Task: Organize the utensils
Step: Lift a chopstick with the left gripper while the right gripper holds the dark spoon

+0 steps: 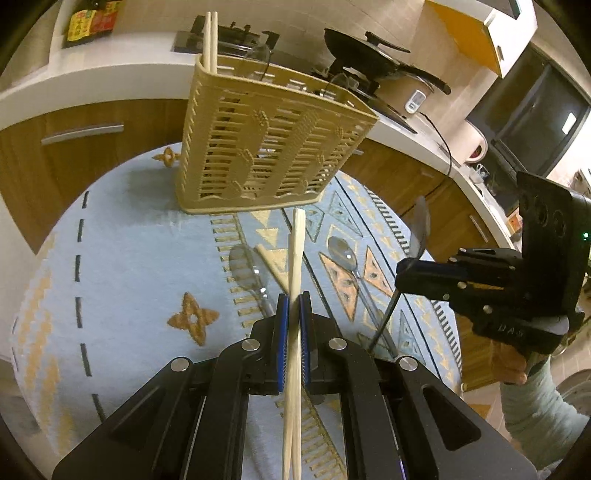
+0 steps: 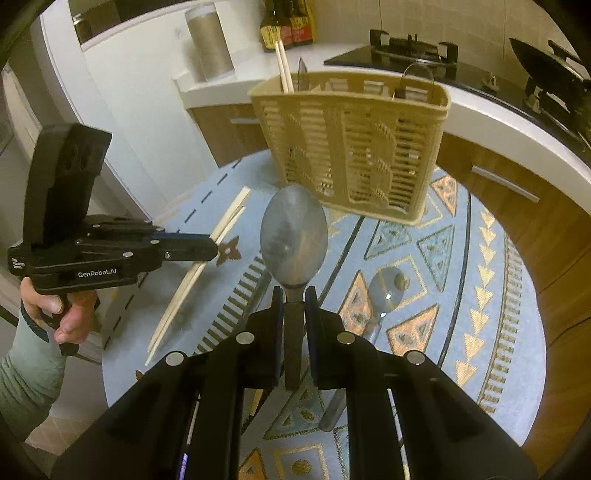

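My left gripper (image 1: 294, 314) is shut on a pair of pale wooden chopsticks (image 1: 297, 251), held above the blue patterned tablecloth (image 1: 129, 240). A slatted beige utensil caddy (image 1: 273, 147) stands beyond them with another chopstick pair (image 1: 211, 40) in its left corner. Two metal spoons (image 1: 242, 266) (image 1: 341, 253) lie on the cloth. In the right wrist view, my right gripper (image 2: 294, 299) is shut on the handle of a large metal spoon (image 2: 293, 236), bowl pointing at the caddy (image 2: 351, 147). The left gripper (image 2: 213, 245) and its chopsticks (image 2: 181, 299) show at the left. A spoon (image 2: 386, 286) lies below.
The round table sits close to a curved white counter (image 1: 110, 74) over wooden cabinets. On the counter are sauce bottles (image 1: 90, 20), a gas hob with a black wok (image 1: 369, 51) and a white kettle (image 1: 471, 142). A person's hand (image 2: 62, 314) holds the left gripper's handle.
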`<state>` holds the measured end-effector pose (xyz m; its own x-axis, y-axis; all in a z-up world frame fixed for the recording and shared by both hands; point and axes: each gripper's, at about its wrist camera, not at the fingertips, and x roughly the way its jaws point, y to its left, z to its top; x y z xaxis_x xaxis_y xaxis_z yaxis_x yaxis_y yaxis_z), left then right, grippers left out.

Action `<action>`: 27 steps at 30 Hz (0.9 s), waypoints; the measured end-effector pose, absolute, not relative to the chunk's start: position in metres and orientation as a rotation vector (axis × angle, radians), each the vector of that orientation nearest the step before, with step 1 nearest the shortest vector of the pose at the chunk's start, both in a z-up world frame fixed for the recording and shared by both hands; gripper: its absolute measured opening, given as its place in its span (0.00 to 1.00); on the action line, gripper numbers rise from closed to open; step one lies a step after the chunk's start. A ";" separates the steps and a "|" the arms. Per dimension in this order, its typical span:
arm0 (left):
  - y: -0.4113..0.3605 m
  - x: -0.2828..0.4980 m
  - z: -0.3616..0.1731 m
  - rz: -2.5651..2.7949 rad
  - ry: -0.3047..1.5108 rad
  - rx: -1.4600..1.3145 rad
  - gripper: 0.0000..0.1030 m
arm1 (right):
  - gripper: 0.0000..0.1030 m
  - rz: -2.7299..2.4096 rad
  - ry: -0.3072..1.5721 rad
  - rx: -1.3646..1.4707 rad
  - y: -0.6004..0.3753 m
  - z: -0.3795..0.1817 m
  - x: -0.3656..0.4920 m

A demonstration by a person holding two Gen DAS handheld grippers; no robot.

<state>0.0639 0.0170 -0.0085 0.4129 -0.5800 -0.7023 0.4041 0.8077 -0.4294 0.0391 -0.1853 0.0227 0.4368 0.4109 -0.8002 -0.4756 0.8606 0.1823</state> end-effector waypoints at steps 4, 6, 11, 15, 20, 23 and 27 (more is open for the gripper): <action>0.023 0.066 0.002 -0.638 0.927 -0.227 0.04 | 0.09 0.568 0.938 -0.036 -0.192 0.031 0.040; 0.023 0.066 0.009 -0.648 0.903 -0.232 0.04 | 0.09 0.577 0.909 -0.020 -0.195 0.039 0.040; 0.020 0.066 0.016 -0.700 0.899 -0.248 0.04 | 0.09 0.590 0.855 0.001 -0.198 0.053 0.037; 0.024 0.068 0.005 -0.707 0.936 -0.292 0.04 | 0.09 0.591 0.840 0.009 -0.201 0.057 0.036; 0.026 0.070 -0.006 -0.687 0.947 -0.294 0.05 | 0.09 0.586 0.852 0.018 -0.205 0.052 0.036; 0.025 0.070 -0.006 -0.674 0.943 -0.279 0.04 | 0.09 0.582 0.856 0.023 -0.207 0.051 0.036; 0.022 0.065 0.000 -0.659 0.923 -0.220 0.05 | 0.09 0.582 0.845 0.029 -0.209 0.052 0.035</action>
<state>0.0651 0.0225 0.0004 0.4252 -0.6128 -0.6661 0.4314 0.7842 -0.4460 0.0351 -0.2090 0.0524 0.5182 0.4960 -0.6967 -0.4733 0.8448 0.2494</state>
